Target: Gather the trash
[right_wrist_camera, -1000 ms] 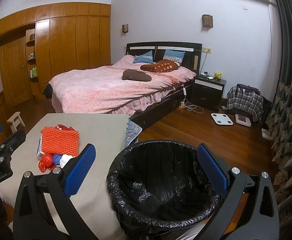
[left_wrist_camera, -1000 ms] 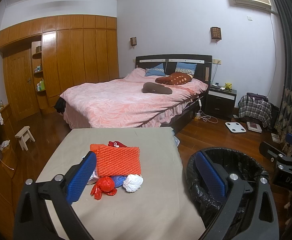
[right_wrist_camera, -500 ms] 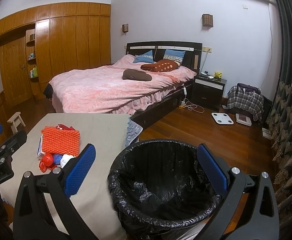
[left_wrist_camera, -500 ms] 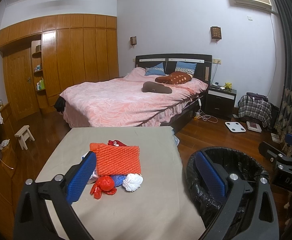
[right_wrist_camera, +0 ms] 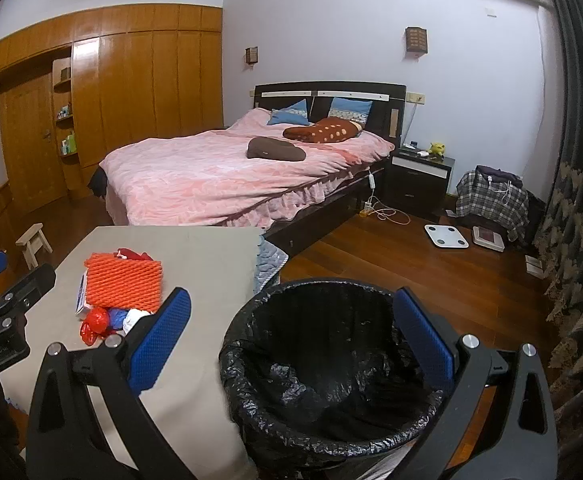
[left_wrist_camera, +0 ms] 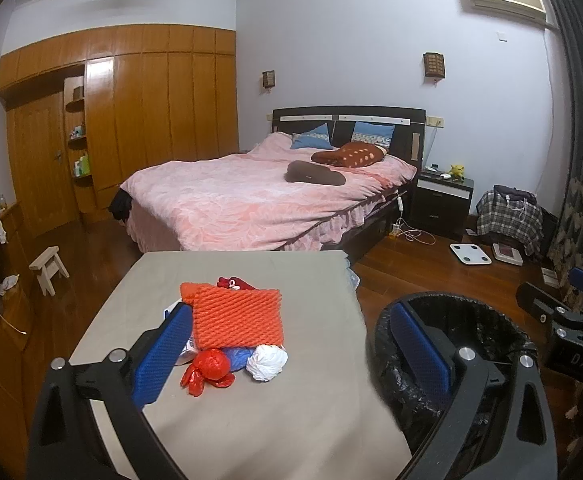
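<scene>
A pile of trash lies on a grey-covered table (left_wrist_camera: 251,420): an orange foam net (left_wrist_camera: 237,316), a red plastic bag (left_wrist_camera: 207,370), a white crumpled bag (left_wrist_camera: 267,363), a blue bag (left_wrist_camera: 237,354) and a small carton under the net. The pile also shows in the right wrist view (right_wrist_camera: 123,284). A bin lined with a black bag (right_wrist_camera: 323,360) stands right of the table, and shows in the left wrist view (left_wrist_camera: 463,344). My left gripper (left_wrist_camera: 291,352) is open and empty, above the table near the pile. My right gripper (right_wrist_camera: 291,340) is open and empty over the bin.
A bed with a pink cover (left_wrist_camera: 259,200) stands beyond the table. A wooden wardrobe (left_wrist_camera: 139,120) lines the left wall. A small stool (left_wrist_camera: 49,268) stands on the wood floor at left. A nightstand (left_wrist_camera: 443,200), a scale (left_wrist_camera: 471,254) and a curtain (right_wrist_camera: 571,240) are at right.
Both grippers have barely moved; the views shifted very slightly. Nothing was taken hold of or let go.
</scene>
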Tool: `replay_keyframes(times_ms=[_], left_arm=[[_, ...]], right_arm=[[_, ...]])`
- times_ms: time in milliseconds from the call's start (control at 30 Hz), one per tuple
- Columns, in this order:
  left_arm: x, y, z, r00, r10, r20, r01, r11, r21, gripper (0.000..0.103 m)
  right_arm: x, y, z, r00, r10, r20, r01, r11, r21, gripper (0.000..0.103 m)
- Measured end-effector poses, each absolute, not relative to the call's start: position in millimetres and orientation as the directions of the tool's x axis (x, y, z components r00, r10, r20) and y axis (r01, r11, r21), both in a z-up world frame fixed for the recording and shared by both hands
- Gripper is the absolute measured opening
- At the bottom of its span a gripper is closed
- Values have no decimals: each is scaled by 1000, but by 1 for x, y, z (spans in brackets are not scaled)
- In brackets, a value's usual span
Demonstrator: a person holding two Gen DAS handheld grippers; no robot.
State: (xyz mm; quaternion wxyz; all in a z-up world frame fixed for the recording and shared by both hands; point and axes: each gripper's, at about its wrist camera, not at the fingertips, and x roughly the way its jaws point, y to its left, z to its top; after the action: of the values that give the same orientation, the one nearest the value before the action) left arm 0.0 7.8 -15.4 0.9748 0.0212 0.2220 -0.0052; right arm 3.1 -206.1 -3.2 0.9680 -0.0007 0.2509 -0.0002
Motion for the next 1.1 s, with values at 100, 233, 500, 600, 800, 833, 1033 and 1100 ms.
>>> replay_keyframes(times_ms=[100, 233, 500, 600, 800, 833, 1033, 1100], left_arm=[[0, 8, -18, 901, 2, -435, 15, 999, 35, 97], [2, 14, -16, 900, 8, -436, 6, 1000, 31, 97], [10, 41, -21, 907, 27, -421, -19, 1000, 23, 97], [19, 68, -33, 898, 75, -433, -75, 997, 18, 97], [38, 111, -59, 865, 177, -470, -164, 984, 70, 97], [41, 118, -65, 857, 189, -479, -174, 982, 75, 97], [53, 147, -93, 829, 217, -516, -203, 976, 83, 97], [57, 155, -102, 819, 210, -534, -202, 977, 75, 97]], right_arm=[[5, -202, -3, 874, 3, -486, -4, 1000, -1, 98], [9, -197, -3, 873, 14, -487, -14, 1000, 3, 98], [30, -176, -12, 871, 54, -488, -56, 998, 9, 98], [45, -160, -23, 867, 76, -493, -80, 997, 13, 98], [74, -129, -52, 850, 130, -510, -125, 991, 45, 98], [80, -121, -58, 845, 139, -516, -135, 990, 45, 98], [109, -79, -94, 802, 206, -561, -205, 977, 66, 98], [116, -66, -105, 789, 221, -573, -225, 972, 64, 98]])
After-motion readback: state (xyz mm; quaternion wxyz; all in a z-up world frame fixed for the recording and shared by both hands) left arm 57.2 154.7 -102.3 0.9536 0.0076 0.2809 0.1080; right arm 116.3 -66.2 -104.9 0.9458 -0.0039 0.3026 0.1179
